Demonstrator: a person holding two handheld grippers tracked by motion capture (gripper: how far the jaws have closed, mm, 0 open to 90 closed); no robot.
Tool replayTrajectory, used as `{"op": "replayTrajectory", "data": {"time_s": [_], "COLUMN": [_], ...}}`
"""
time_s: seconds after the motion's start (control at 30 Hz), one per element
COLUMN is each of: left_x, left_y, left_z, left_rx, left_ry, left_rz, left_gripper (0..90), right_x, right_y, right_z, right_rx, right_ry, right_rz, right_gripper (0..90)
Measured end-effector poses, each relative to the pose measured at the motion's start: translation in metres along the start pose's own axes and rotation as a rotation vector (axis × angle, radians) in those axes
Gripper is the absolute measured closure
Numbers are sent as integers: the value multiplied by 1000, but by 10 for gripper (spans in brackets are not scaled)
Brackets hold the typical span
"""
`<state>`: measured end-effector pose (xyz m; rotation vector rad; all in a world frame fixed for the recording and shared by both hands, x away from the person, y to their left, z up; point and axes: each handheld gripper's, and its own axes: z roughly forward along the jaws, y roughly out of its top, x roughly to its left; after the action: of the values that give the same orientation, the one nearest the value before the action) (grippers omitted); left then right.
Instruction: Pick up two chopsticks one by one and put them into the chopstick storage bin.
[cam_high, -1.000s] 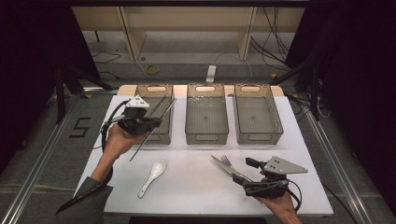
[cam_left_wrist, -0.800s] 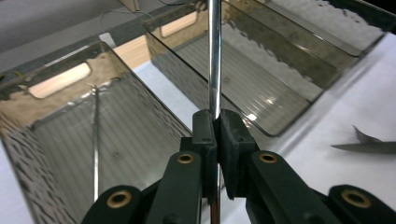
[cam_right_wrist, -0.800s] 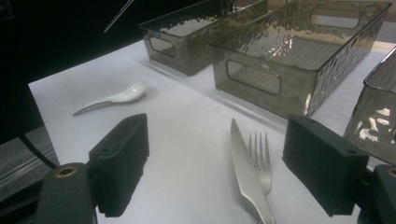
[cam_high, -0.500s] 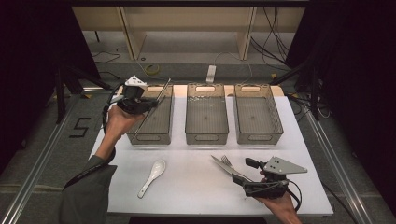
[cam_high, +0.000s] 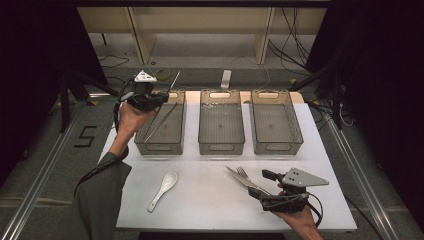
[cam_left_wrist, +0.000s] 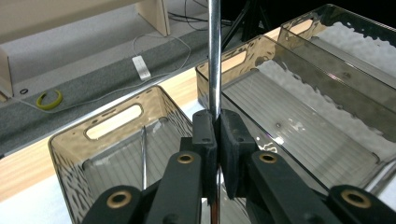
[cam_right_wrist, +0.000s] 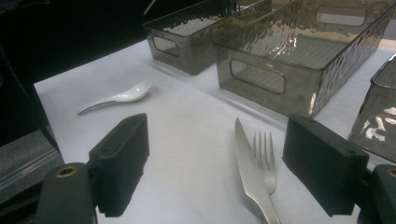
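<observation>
My left gripper (cam_high: 160, 98) (cam_left_wrist: 215, 126) is shut on a thin metal chopstick (cam_high: 175, 80) (cam_left_wrist: 214, 56), which stands steeply through the jaws over the far end of the left bin (cam_high: 160, 148) (cam_left_wrist: 70, 140). A second chopstick (cam_high: 161, 119) (cam_left_wrist: 143, 156) lies inside that bin. Near the front right of the table my right gripper (cam_high: 260, 184) (cam_right_wrist: 219, 154) stands open and low, its jaws either side of a knife (cam_high: 240, 179) (cam_right_wrist: 250, 172) and a fork (cam_high: 243, 172) (cam_right_wrist: 265, 158) lying side by side. A white spoon (cam_high: 162, 190) (cam_right_wrist: 119, 98) lies at the front left.
Three smoked plastic bins sit in a row at the back of the white table (cam_high: 200, 210); the middle bin (cam_high: 221, 148) and the right bin (cam_high: 277, 148) hold nothing. Beyond the table are floor cables and a wooden shelf frame.
My left hand has carried the chopstick away from me, from the near left corner of the left bin to its far end. The right hand has stayed put.
</observation>
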<state>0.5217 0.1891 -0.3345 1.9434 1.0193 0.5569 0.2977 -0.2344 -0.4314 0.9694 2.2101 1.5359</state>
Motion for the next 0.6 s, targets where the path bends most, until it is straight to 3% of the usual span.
{"op": "replayTrajectory", "data": {"time_s": [0.2,0.6], "left_x": [10,22], "left_y": [-9,-31], "left_z": [9,17], "left_rx": [17,15], "left_ry": [41,48], "left_rz": [19,-20], "left_gripper": [847,846], "right_x": [0,0], "right_y": [0,0], "right_z": [0,0], "right_rx": [0,1], "right_ry": [3,1], "right_rz": [1,2], "right_gripper": [235,236]}}
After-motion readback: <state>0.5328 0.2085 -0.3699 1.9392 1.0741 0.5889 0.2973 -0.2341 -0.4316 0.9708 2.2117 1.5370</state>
